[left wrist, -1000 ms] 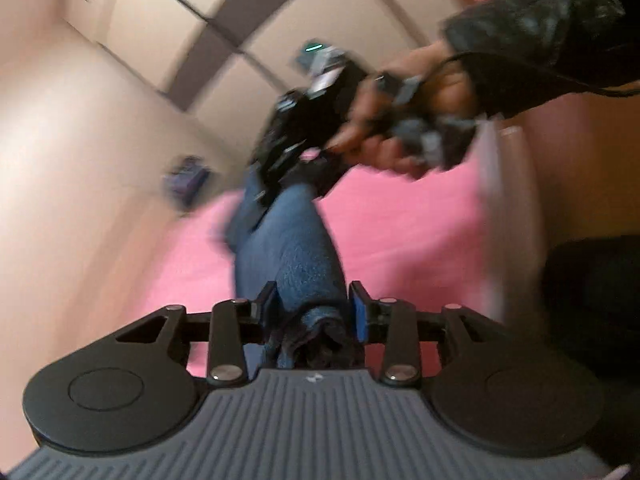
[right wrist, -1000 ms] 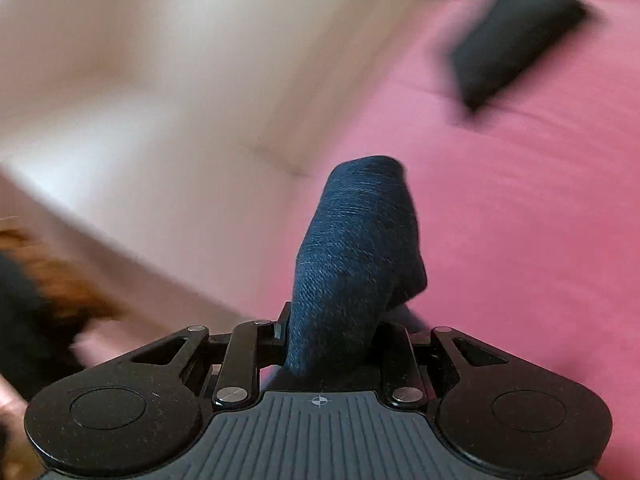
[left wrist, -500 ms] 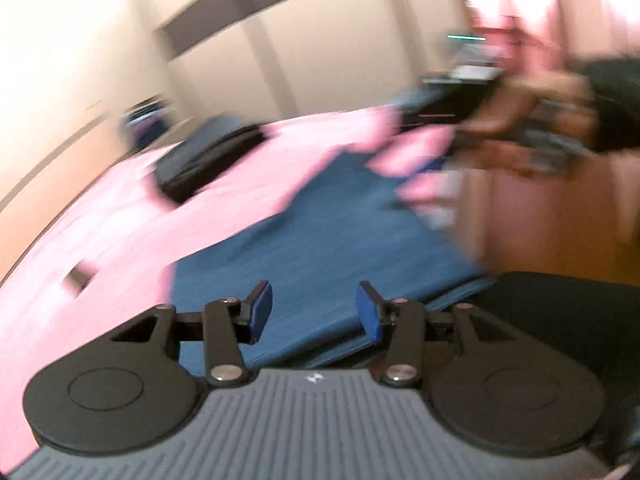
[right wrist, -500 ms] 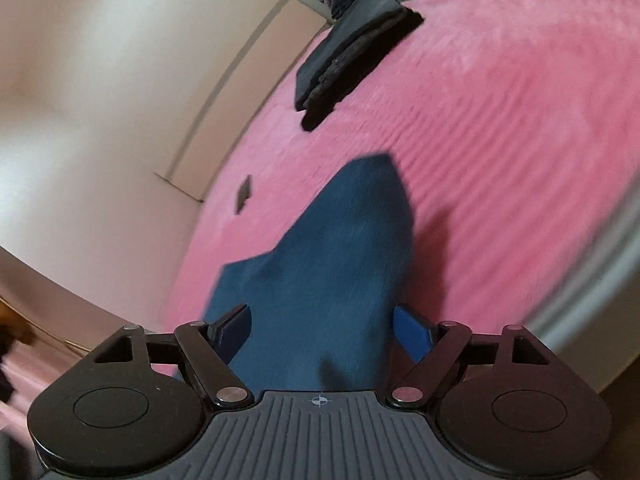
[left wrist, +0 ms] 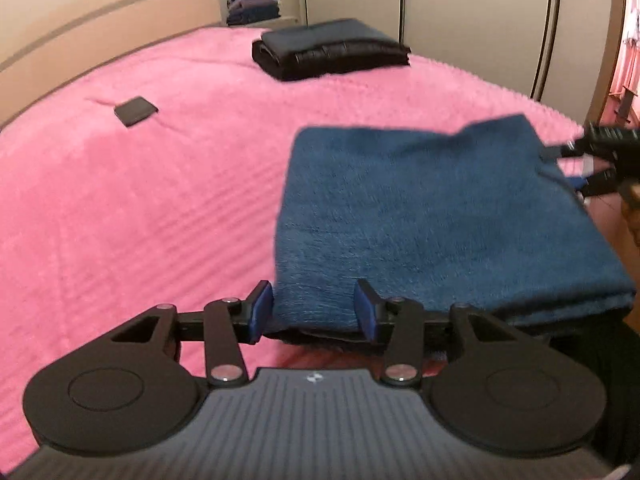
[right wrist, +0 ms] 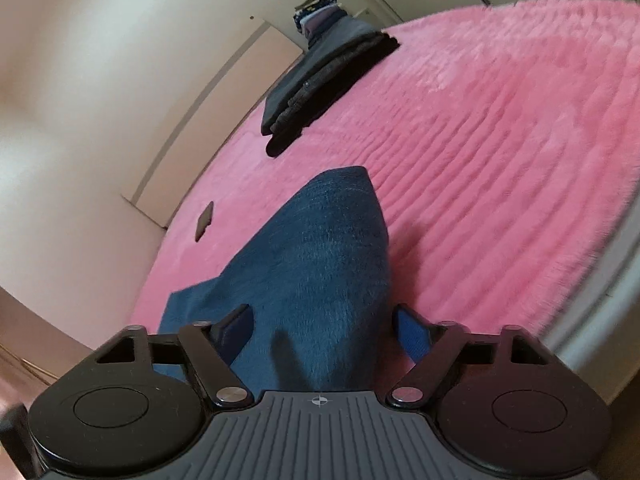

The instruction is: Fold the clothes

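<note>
Item: folded dark-blue fleece garment (left wrist: 432, 216), flat at the near edge of the pink plush bed (left wrist: 160, 208), long axis running away from both grippers.

Left gripper (left wrist: 315, 310): jaws parted, straddling its near-left corner.

Right gripper (right wrist: 324, 328): jaws wide apart over the opposite corner, apparently gripping nothing.

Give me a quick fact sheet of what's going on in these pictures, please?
Surface: pink bedspread
Main item: blue folded cloth, lying flat on the bedspread near its edge
Left gripper: open, at the cloth's near edge
Right gripper: open, cloth between its fingers
Already folded: black clothes, farther back on the bed
Small item: dark flat rectangle on the bedspread
Background: stack of clothes on a shelf
</note>
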A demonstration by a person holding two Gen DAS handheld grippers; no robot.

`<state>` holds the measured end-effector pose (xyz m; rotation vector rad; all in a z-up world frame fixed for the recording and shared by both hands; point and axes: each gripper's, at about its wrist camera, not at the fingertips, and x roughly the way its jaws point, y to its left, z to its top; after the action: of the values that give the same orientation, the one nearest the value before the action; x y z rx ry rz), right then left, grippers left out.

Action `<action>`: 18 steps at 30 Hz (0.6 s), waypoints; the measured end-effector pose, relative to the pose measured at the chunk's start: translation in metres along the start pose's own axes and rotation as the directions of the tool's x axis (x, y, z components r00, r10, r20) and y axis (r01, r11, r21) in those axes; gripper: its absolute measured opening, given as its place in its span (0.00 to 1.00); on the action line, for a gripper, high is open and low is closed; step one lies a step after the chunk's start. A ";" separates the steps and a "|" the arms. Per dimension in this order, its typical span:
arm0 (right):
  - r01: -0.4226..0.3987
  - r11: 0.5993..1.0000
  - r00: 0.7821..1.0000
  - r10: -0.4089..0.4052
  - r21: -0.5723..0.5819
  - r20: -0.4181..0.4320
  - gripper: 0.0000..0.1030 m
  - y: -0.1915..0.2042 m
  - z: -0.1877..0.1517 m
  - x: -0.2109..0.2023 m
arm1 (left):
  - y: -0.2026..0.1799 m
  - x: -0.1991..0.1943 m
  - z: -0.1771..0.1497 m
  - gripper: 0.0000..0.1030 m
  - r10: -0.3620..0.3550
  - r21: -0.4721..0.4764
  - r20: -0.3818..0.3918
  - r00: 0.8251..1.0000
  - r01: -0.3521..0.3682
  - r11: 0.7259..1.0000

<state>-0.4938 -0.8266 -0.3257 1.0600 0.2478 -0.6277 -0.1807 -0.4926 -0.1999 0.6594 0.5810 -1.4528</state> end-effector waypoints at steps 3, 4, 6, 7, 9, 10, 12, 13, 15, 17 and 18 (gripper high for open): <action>0.037 0.999 0.999 -0.037 0.002 -0.022 0.17 0.009 0.019 0.005 | -0.001 -0.002 -0.001 0.38 -0.017 -0.027 0.016 1.000 0.017 1.000; 0.015 1.000 1.000 -0.015 -0.014 -0.011 0.15 0.014 0.028 0.007 | -0.002 -0.004 0.000 0.36 -0.026 -0.038 0.024 0.999 0.027 0.999; -0.022 0.998 1.000 0.023 -0.058 0.019 0.14 0.024 0.050 0.003 | -0.005 -0.008 0.004 0.35 -0.056 -0.055 0.036 0.998 0.058 0.997; -0.019 0.997 0.999 0.021 -0.080 0.025 0.14 0.024 0.060 0.006 | -0.008 -0.007 0.006 0.34 -0.071 -0.054 0.038 0.997 0.073 0.996; 0.013 0.995 1.000 -0.014 -0.100 -0.015 0.15 0.017 0.075 0.020 | -0.016 0.001 0.010 0.35 -0.093 -0.047 0.039 0.995 0.095 0.994; 0.038 0.994 0.998 -0.044 -0.103 -0.055 0.15 0.009 0.080 0.031 | -0.020 0.008 0.012 0.35 -0.097 -0.044 0.038 0.995 0.098 0.994; 0.096 0.990 0.987 -0.109 -0.105 -0.122 0.26 -0.007 0.082 0.044 | -0.025 0.019 0.013 0.37 -0.087 -0.033 0.040 0.995 0.088 0.996; 0.115 0.985 0.984 -0.131 -0.127 -0.122 0.39 -0.010 0.079 0.043 | -0.024 0.023 0.013 0.39 -0.087 -0.032 0.039 0.995 0.088 0.996; 0.151 0.972 0.980 -0.170 -0.178 -0.099 0.55 -0.011 0.070 0.034 | -0.021 0.030 0.012 0.41 -0.096 -0.040 0.035 0.995 0.097 0.994; 0.172 0.957 0.978 -0.194 -0.236 -0.074 0.58 -0.006 0.060 0.019 | -0.014 0.029 0.010 0.42 -0.115 -0.054 0.030 0.993 0.117 0.992; 0.178 0.944 0.977 -0.203 -0.278 -0.061 0.58 -0.001 0.053 0.010 | -0.011 0.030 0.011 0.42 -0.122 -0.057 0.026 0.992 0.124 0.991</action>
<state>-0.4914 -0.8762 -0.3058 0.8050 0.5052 -0.6989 -0.1909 -0.5216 -0.2141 0.5685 0.6534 -1.5501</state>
